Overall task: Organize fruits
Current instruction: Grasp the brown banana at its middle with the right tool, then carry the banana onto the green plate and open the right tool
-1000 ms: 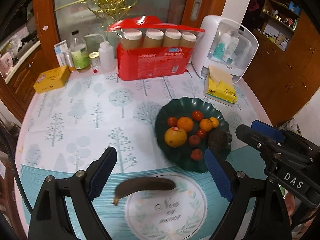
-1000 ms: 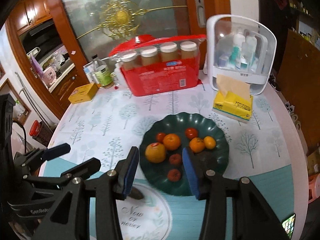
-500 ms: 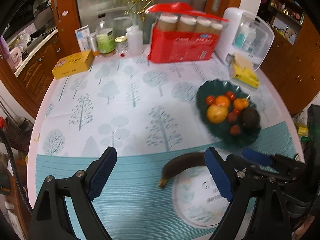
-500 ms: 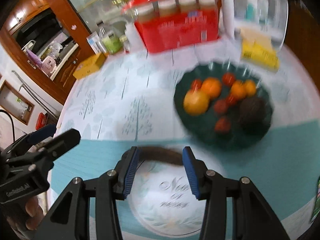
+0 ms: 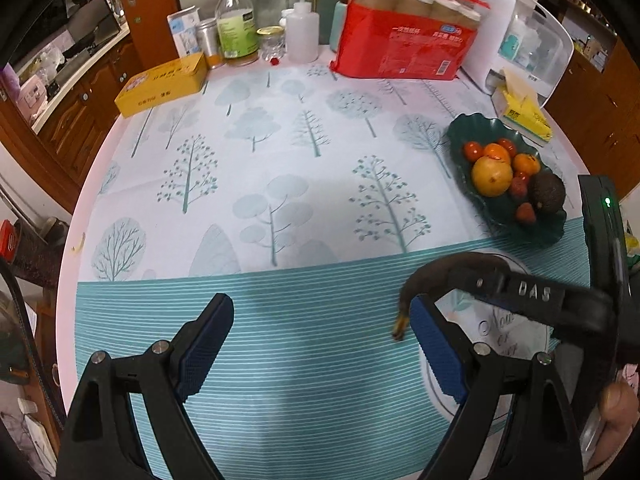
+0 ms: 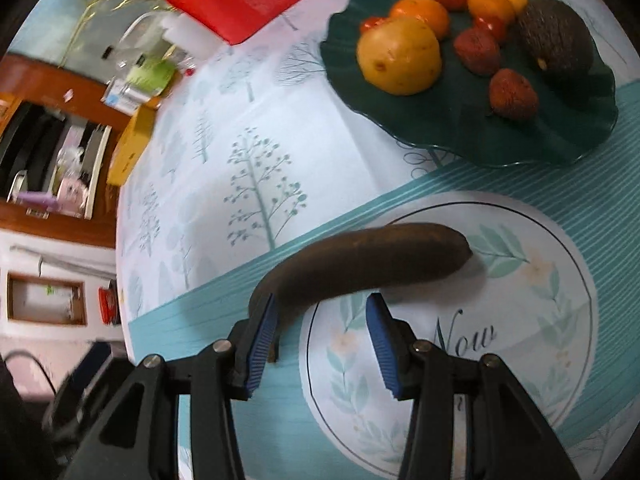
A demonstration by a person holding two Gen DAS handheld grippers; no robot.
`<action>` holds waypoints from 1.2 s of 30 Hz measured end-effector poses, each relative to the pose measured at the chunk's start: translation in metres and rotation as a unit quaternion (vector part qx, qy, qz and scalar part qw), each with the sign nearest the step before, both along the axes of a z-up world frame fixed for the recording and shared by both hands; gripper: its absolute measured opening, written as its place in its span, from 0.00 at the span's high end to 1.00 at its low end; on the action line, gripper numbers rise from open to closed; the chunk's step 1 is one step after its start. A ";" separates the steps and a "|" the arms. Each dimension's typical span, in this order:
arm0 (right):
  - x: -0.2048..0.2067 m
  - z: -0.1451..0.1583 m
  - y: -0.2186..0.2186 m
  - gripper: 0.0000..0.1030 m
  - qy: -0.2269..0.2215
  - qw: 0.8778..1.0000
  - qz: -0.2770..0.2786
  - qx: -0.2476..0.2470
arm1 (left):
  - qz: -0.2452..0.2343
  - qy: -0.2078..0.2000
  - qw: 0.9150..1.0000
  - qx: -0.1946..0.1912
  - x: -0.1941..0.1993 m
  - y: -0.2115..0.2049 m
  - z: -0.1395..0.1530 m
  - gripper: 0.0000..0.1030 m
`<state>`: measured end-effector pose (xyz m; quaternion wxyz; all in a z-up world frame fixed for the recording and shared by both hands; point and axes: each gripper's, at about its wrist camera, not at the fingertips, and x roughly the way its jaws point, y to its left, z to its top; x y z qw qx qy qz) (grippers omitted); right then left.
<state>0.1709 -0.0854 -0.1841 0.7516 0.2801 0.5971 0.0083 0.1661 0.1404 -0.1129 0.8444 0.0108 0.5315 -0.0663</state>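
Note:
A dark brown banana [image 6: 360,264] lies on the tablecloth, partly on its round white print. My right gripper [image 6: 320,312] is low over the banana's stem end, its blue pads open on either side and not pressing it. In the left wrist view one finger [image 5: 532,292] of that gripper crosses the banana [image 5: 436,272]. My left gripper [image 5: 322,308] stands wide open over the striped teal cloth, left of the banana, holding nothing. Behind the banana, the dark green plate [image 6: 560,152] holds a large yellow-orange fruit [image 6: 400,56], an avocado [image 6: 556,40], oranges, tomatoes and lychees.
At the table's far side stand a red pack of jars [image 5: 404,48], a white dispenser box [image 5: 524,44], a yellow tissue pack [image 5: 524,116], a yellow tin [image 5: 164,84] and bottles [image 5: 236,28]. The round table edge [image 5: 76,240] curves at the left.
My right gripper has rolled and come down close over the banana. The left gripper has dropped and shifted left, so the plate now sits far right in its view.

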 end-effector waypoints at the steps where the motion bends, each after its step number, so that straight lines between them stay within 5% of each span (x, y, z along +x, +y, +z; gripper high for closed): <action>1: 0.002 -0.001 0.000 0.54 0.001 1.000 -0.006 0.000 | 0.001 0.000 1.000 -0.001 0.000 0.002 -0.001 0.14; 3: 0.004 0.002 0.002 0.41 -0.010 1.000 -0.015 0.004 | 0.004 0.001 1.000 -0.001 0.002 0.007 -0.003 0.14; 8: 0.013 0.011 0.022 0.32 -0.027 0.998 -0.011 -0.058 | 0.008 0.003 1.000 -0.005 0.004 0.014 -0.005 0.14; 15: 0.023 0.006 0.044 0.31 0.024 0.988 -0.017 -0.152 | 0.010 0.005 1.000 -0.008 0.003 0.024 -0.008 0.14; 21: 0.020 -0.005 0.045 0.31 0.046 0.988 -0.032 -0.147 | 0.023 0.007 1.000 -0.017 0.004 0.038 -0.009 0.14; 28: 0.018 -0.004 0.052 0.40 0.028 0.985 -0.029 -0.170 | 0.028 0.009 0.999 -0.022 0.004 0.046 -0.009 0.14; 30: 0.013 -0.002 0.050 0.65 0.022 0.988 -0.026 -0.148 | 0.028 0.007 0.999 -0.024 0.003 0.046 -0.008 0.14; 36: 0.000 0.006 0.036 0.68 0.005 0.996 -0.005 -0.084 | 0.021 0.008 0.999 -0.030 0.000 0.040 -0.005 0.14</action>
